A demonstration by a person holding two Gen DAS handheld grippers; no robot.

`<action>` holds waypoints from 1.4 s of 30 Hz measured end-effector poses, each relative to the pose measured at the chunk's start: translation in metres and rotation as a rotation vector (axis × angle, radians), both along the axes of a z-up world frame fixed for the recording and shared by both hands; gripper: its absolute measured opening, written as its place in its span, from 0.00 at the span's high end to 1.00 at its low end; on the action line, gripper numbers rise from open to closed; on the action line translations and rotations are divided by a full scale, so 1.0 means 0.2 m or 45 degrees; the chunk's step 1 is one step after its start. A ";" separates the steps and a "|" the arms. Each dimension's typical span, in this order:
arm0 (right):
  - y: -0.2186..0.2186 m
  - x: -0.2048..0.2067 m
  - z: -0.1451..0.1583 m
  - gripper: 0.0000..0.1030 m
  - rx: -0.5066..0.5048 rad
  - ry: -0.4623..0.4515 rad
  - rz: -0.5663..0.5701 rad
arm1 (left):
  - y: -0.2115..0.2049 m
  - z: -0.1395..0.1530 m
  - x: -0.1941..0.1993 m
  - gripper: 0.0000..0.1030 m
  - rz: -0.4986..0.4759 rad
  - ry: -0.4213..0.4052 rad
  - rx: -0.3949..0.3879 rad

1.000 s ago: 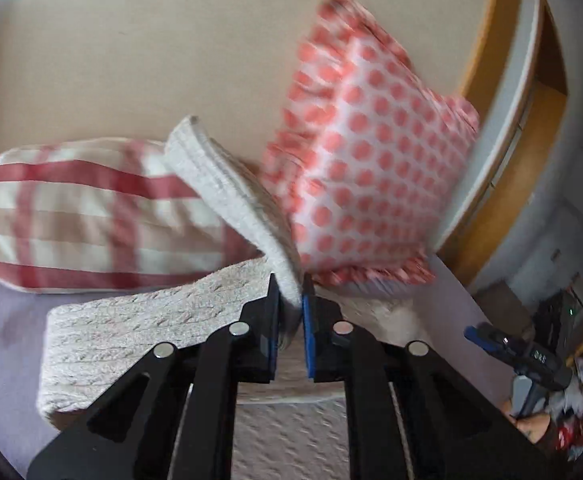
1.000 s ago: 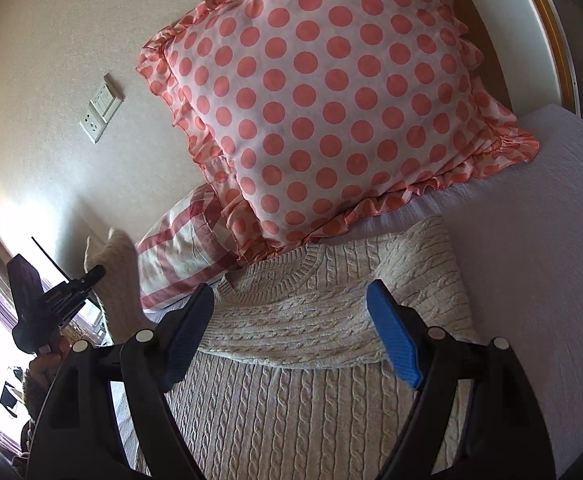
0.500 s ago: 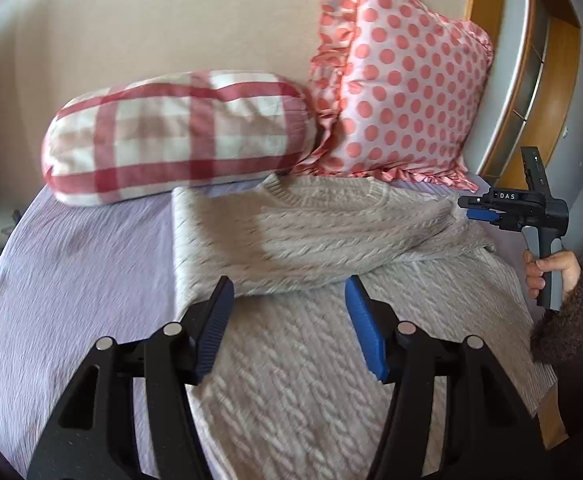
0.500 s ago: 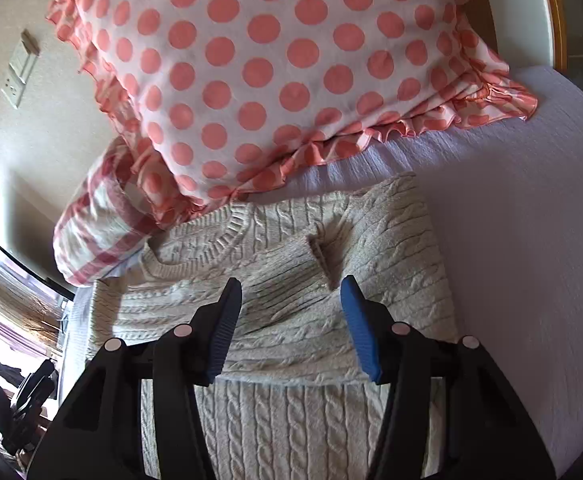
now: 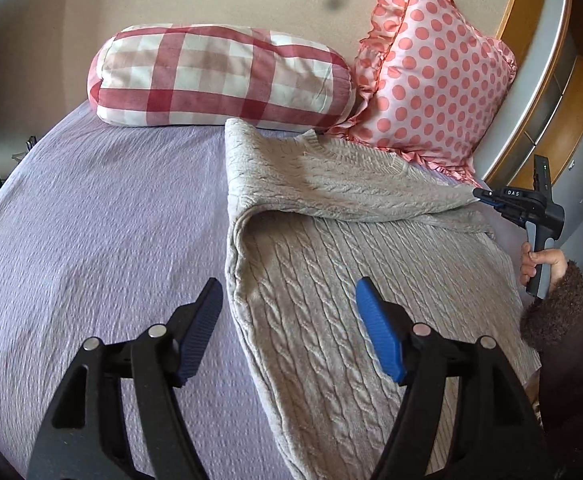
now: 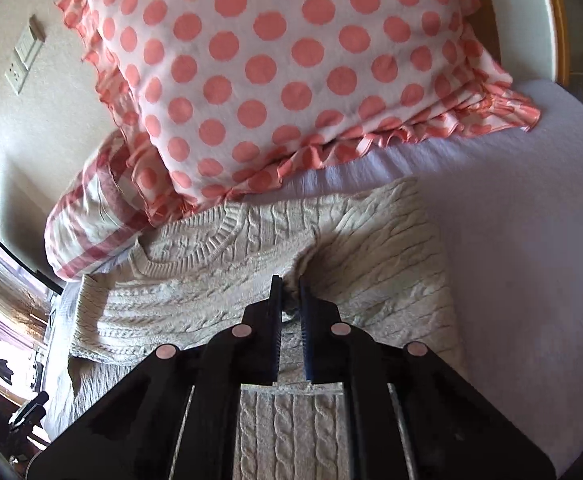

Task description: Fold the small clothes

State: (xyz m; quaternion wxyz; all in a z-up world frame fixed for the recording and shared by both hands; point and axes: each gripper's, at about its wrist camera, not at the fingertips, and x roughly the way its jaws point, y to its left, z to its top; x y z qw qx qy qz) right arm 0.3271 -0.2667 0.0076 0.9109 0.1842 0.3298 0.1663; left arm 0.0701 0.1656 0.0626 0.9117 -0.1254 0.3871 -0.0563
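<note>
A cream cable-knit sweater (image 5: 331, 272) lies flat on a lilac bed (image 5: 91, 240), its neck toward two pillows: a red check bolster (image 5: 219, 80) and a pink dotted cushion (image 5: 431, 80). One sleeve is folded across the chest. The left gripper (image 5: 289, 320) hovers over the sweater's left edge, jaws wide apart and holding nothing. The right gripper (image 6: 289, 300) has its jaws nearly closed, pinching a fold of sleeve knit near the sweater's right shoulder; the left view shows it tugging that cloth taut at the bed's right side
</note>
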 end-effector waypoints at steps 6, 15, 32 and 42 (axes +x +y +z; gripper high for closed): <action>-0.10 -0.13 -0.06 0.74 -0.006 0.121 0.023 | -0.02 -0.08 -0.12 0.31 -0.042 0.097 -0.058; -0.34 -0.70 -0.20 0.43 0.005 0.103 0.039 | -0.08 -0.21 -0.33 0.29 -0.085 0.134 -0.155; -0.41 -1.22 -0.44 0.92 0.317 0.039 0.185 | -0.15 -0.27 -0.52 0.91 -0.078 0.126 -0.384; -0.48 -0.74 0.08 0.92 0.632 -0.314 0.186 | 0.15 0.08 0.04 0.92 -0.004 -0.100 -0.578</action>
